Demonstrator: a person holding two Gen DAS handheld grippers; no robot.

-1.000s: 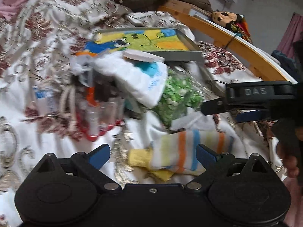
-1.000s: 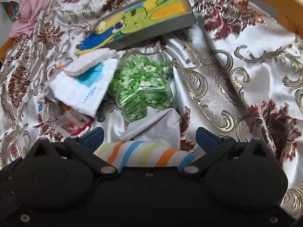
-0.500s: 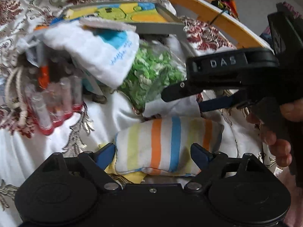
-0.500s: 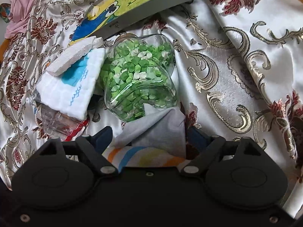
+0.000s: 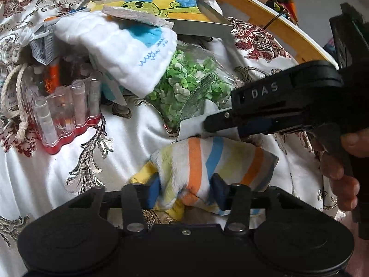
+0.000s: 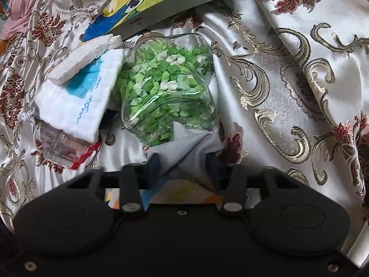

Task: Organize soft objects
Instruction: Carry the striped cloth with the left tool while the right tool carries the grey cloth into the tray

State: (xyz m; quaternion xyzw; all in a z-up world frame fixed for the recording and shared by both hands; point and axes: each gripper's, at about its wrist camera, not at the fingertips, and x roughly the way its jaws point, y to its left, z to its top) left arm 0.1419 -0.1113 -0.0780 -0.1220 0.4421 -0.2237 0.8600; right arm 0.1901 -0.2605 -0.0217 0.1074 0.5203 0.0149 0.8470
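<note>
A striped fluffy sock (image 5: 212,161) with orange, blue and yellow bands lies on the patterned satin bedspread (image 5: 57,170). My left gripper (image 5: 186,191) is shut on its near end. A pale grey cloth (image 6: 184,147) lies just beyond the sock, against a clear jar. My right gripper (image 6: 184,168) is shut on this grey cloth; it shows in the left wrist view (image 5: 221,127) coming in from the right above the sock. A white quilted cloth (image 5: 124,53) with a blue patch lies further back on the pile.
A clear jar of green paper stars (image 6: 166,92) lies on its side. A clear tube rack with a red base (image 5: 62,120), a framed colourful picture (image 5: 161,11) and a white foam piece (image 6: 83,60) sit behind. A wooden bed rail (image 5: 276,27) runs at the right.
Both grippers have closed: the left on the striped sock, the right on the grey cloth. Both have moved forward and lower towards the pile.
</note>
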